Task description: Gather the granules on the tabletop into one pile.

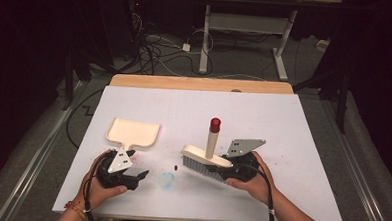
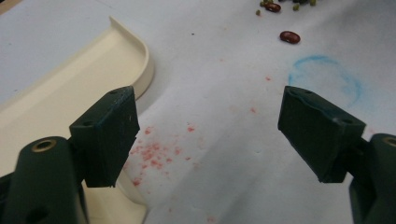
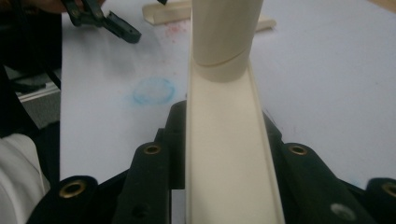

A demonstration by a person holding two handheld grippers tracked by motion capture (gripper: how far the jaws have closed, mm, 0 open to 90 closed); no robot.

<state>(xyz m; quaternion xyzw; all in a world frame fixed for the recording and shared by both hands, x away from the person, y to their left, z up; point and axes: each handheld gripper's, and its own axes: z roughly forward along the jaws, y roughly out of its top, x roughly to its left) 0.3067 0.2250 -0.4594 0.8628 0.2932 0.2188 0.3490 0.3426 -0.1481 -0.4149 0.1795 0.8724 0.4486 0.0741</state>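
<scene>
Jaws of right gripper (image 1: 231, 168) clamp the brush (image 1: 207, 158) bristles-down on the worktop (image 1: 283, 124), left gripper (image 1: 131, 176) jaws spread empty beside the dustpan (image 1: 133, 132); beans (image 2: 289, 37) lie unswept, so sweeping looks barely begun.

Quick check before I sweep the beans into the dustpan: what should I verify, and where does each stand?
1. Right claw clamped on the brush: ok.
2. Left claw holding the dustpan: not ok, jaws open, pan beside it.
3. Bristles down on the table: cannot tell.
4. Red bean lying loose between brush and pan: ok.
5. More beans at the far edge of the left gripper view: ok.
</scene>
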